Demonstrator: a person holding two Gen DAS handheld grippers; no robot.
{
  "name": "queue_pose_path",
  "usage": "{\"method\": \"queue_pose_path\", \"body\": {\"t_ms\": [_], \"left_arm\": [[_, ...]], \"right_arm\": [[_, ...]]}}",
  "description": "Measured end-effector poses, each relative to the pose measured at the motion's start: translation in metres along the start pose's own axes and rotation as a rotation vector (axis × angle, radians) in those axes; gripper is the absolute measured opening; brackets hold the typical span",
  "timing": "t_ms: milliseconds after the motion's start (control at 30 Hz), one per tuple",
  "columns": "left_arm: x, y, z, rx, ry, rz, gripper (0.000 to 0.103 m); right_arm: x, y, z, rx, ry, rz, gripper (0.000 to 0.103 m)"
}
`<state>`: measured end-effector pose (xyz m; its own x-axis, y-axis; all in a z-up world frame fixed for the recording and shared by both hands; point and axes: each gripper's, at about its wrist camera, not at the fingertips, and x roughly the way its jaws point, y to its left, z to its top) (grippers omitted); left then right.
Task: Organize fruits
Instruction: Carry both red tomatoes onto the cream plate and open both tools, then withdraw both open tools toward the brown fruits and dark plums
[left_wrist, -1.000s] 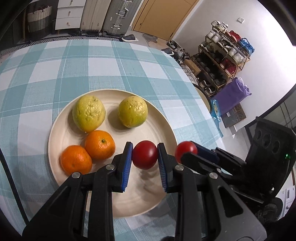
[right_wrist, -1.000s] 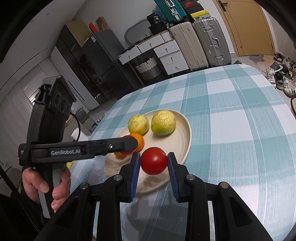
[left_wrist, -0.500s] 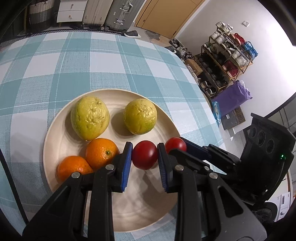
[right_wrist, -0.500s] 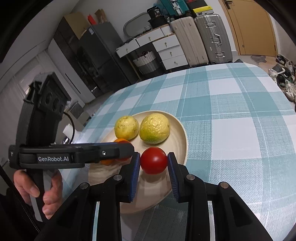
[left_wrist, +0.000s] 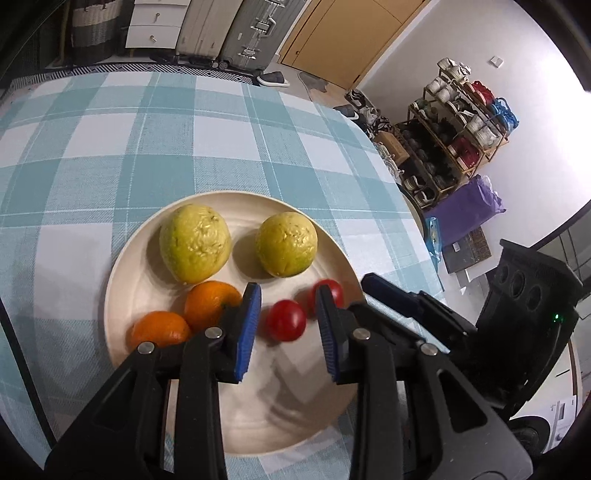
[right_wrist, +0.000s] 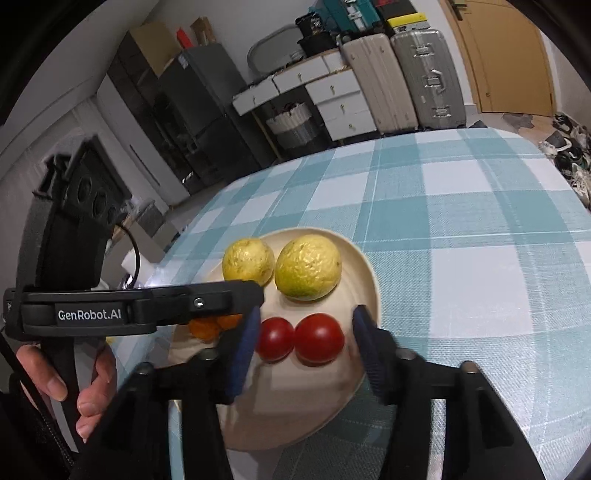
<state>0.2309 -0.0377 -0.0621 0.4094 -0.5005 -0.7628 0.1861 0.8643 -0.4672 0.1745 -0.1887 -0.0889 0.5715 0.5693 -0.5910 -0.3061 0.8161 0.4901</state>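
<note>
A cream plate (left_wrist: 147, 266) (right_wrist: 364, 266) holds two yellow-green fruits (left_wrist: 195, 248) (left_wrist: 287, 243), two oranges (left_wrist: 208, 301) (left_wrist: 159, 329) and two red tomatoes. In the left wrist view my left gripper (left_wrist: 289, 328) has its jaws opening around one tomato (left_wrist: 286, 320), with a gap on each side of it. The other tomato (left_wrist: 331, 290) lies just behind the right pad. In the right wrist view my right gripper (right_wrist: 304, 345) has its jaws opening wide, both tomatoes (right_wrist: 275, 339) (right_wrist: 318, 338) lie side by side between them, and the pads touch neither.
The plate rests on a teal checked tablecloth (left_wrist: 184, 129) on a round table. A hand (right_wrist: 74, 380) holds the left gripper's handle (right_wrist: 88, 314) at the left of the right wrist view. Suitcases (right_wrist: 406, 81), drawers and a shoe rack (left_wrist: 461, 122) stand beyond the table.
Both grippers held a tomato a second ago. Both pairs of jaws have now spread, the right pair far more, and the two tomatoes lie side by side on the plate.
</note>
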Motion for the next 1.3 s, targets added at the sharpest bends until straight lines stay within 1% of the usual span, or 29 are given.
{"method": "queue_pose_path", "body": {"t_ms": [133, 200, 233, 300, 467, 533, 567, 600, 667, 733, 833, 867, 933, 967, 1100, 1133, 1200, 1233, 1300], "left_arm": [[-0.014, -0.003, -0.007, 0.005, -0.015, 0.003, 0.030], [-0.023, -0.006, -0.013, 0.017, -0.023, 0.021, 0.037], [-0.027, -0.008, -0.015, 0.022, -0.029, 0.025, 0.039], [-0.036, -0.011, -0.021, 0.028, -0.041, 0.033, 0.048], [-0.059, -0.019, -0.037, 0.042, -0.069, 0.053, 0.055], [-0.067, -0.021, -0.043, 0.039, -0.079, 0.070, 0.062], [-0.072, -0.022, -0.047, 0.035, -0.091, 0.091, 0.070], [-0.075, -0.022, -0.050, 0.037, -0.100, 0.108, 0.075], [-0.086, -0.026, -0.060, 0.055, -0.126, 0.139, 0.078], [-0.093, -0.028, -0.068, 0.072, -0.138, 0.150, 0.081], [-0.101, -0.031, -0.082, 0.108, -0.156, 0.177, 0.081], [-0.103, -0.033, -0.086, 0.126, -0.163, 0.190, 0.082], [-0.104, -0.037, -0.093, 0.167, -0.179, 0.230, 0.082], [-0.106, -0.038, -0.099, 0.178, -0.185, 0.239, 0.084], [-0.111, -0.035, -0.114, 0.167, -0.180, 0.223, 0.087], [-0.112, -0.034, -0.118, 0.168, -0.180, 0.223, 0.089], [-0.113, -0.032, -0.126, 0.169, -0.184, 0.237, 0.100], [-0.114, -0.031, -0.130, 0.169, -0.188, 0.245, 0.102], [-0.117, -0.030, -0.139, 0.169, -0.201, 0.250, 0.102]], "right_arm": [[-0.015, -0.002, -0.002, 0.017, -0.026, -0.011, 0.057], [-0.024, -0.002, -0.006, 0.027, -0.036, -0.015, 0.059], [-0.028, -0.001, -0.008, 0.028, -0.040, -0.022, 0.061], [-0.035, 0.000, -0.012, 0.029, -0.047, -0.028, 0.063], [-0.055, 0.007, -0.020, 0.031, -0.069, -0.035, 0.065], [-0.064, 0.011, -0.024, 0.026, -0.086, -0.040, 0.067], [-0.070, 0.014, -0.026, 0.022, -0.103, -0.044, 0.067], [-0.075, 0.016, -0.027, 0.019, -0.115, -0.042, 0.067], [-0.084, 0.021, -0.030, 0.010, -0.137, -0.038, 0.068], [-0.091, 0.026, -0.034, 0.004, -0.148, -0.031, 0.069], [-0.096, 0.034, -0.040, -0.010, -0.149, -0.024, 0.072], [-0.097, 0.038, -0.043, -0.022, -0.146, -0.022, 0.073], [-0.098, 0.044, -0.048, -0.036, -0.141, -0.021, 0.079], [-0.099, 0.048, -0.052, -0.042, -0.139, -0.017, 0.079], [-0.098, 0.054, -0.065, -0.023, -0.118, 0.010, 0.080], [-0.098, 0.055, -0.069, -0.018, -0.111, 0.012, 0.081], [-0.098, 0.058, -0.076, -0.014, -0.096, 0.018, 0.083], [-0.099, 0.060, -0.080, -0.017, -0.091, 0.019, 0.085], [-0.100, 0.063, -0.086, -0.025, -0.086, 0.019, 0.086]]}}
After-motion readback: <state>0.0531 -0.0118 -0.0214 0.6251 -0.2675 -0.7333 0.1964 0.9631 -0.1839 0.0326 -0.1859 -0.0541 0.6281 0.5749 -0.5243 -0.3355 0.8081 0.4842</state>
